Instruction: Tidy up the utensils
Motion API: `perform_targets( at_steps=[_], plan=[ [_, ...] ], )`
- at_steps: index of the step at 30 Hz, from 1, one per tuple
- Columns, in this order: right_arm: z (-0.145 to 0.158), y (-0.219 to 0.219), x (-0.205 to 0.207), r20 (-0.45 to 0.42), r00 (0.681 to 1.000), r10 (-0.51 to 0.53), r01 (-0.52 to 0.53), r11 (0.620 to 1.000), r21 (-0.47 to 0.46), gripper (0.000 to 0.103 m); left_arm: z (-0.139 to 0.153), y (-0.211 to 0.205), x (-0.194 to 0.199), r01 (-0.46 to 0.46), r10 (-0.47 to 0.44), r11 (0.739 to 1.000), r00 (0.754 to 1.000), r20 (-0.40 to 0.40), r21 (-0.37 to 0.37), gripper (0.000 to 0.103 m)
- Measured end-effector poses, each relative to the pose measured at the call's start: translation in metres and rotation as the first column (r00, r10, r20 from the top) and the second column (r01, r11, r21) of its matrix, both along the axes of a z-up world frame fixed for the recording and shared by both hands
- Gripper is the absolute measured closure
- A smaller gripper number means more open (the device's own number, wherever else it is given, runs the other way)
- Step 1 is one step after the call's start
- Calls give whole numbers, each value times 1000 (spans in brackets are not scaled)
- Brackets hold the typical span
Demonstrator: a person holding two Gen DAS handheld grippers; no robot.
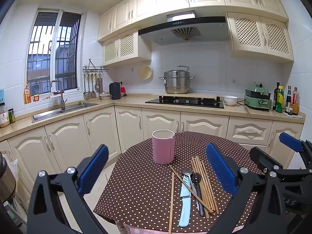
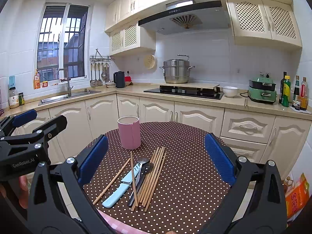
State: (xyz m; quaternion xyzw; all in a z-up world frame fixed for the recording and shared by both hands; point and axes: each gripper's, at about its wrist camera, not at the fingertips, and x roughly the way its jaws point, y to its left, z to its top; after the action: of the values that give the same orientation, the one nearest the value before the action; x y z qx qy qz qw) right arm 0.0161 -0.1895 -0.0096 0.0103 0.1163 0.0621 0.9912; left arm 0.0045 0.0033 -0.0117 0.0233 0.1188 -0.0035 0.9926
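From the left wrist view, the left hand-held gripper (image 1: 157, 172) hangs above the round surface covered in a brown, white-dotted cloth (image 1: 140, 191), its blue-padded fingers spread wide with nothing between them. The tall pink cylindrical holder (image 1: 163, 146) stands upright toward the far side of the surface, and nothing can be seen sticking out of its mouth. Nearer the camera lies a loose heap: a bundle of thin wooden chopsticks (image 1: 202, 183), a light-blue-handled knife (image 1: 184, 204), a steel spoon (image 1: 187, 172) and a dark spoon (image 1: 196, 178), with stray chopsticks crossing them. The right hand-held gripper (image 1: 273, 152) shows at the right edge, also spread.

From the right wrist view, the right hand-held gripper (image 2: 156, 158) is equally wide and empty, with the same pile below it: chopsticks (image 2: 154, 175), knife (image 2: 119, 189) and spoons (image 2: 143, 163), just in front of the pink holder (image 2: 129, 134). The left hand-held gripper (image 2: 39, 120) sits off to the left.

By my judgement the sorting has not begun: every utensil lies flat on the cloth and all of them are left to go into the holder.
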Motion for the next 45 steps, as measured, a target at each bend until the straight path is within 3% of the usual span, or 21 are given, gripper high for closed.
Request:
perform_targets(
  at_steps=[45],
  plan=[
    [1,1,3,-23,1000,2,-1,1000,4,6,3,1,-1,-5,5,1000,1000,-20,4,5]
  ],
)
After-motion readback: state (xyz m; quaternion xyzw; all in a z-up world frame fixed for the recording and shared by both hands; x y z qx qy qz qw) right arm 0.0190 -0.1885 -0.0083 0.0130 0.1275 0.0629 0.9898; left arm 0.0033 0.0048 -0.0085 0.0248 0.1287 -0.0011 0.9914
